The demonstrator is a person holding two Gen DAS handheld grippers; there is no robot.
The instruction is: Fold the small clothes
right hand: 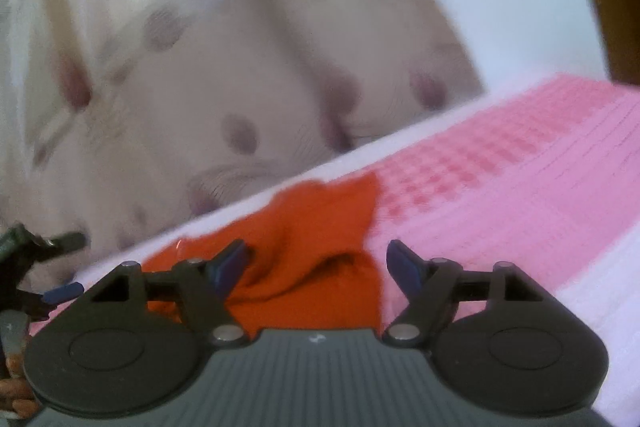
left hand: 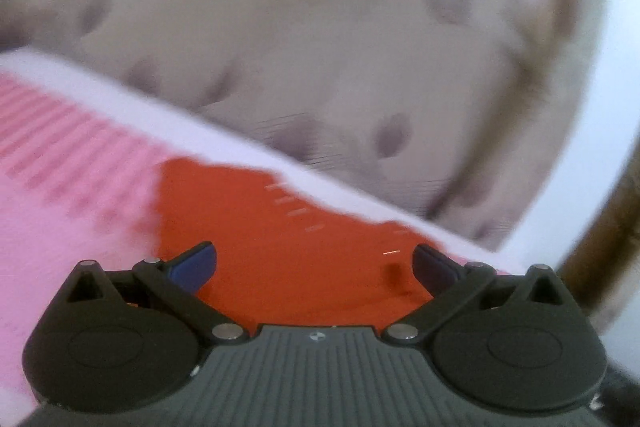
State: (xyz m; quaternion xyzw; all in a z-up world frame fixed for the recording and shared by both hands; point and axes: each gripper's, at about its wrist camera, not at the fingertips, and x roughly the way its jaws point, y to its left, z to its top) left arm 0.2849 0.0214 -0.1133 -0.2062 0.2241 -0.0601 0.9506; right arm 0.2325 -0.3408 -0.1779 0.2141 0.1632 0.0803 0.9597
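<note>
Both grippers, left gripper [left hand: 314, 263] and right gripper [right hand: 316, 267], gape empty over the orange garment [left hand: 260, 251] (rumpled); next we pinch an edge to fold.

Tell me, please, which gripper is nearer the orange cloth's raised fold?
Right: the right gripper straddles the raised fold, open. The left gripper sits open near the orange cloth's other end.

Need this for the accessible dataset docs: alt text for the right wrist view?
The open right gripper hovers low over a rumpled orange garment on a pink-and-white checked cloth; nothing is gripped. Behind hangs a blurred cream curtain with purple spots, and the left gripper's fingertips show at the left edge.
</note>
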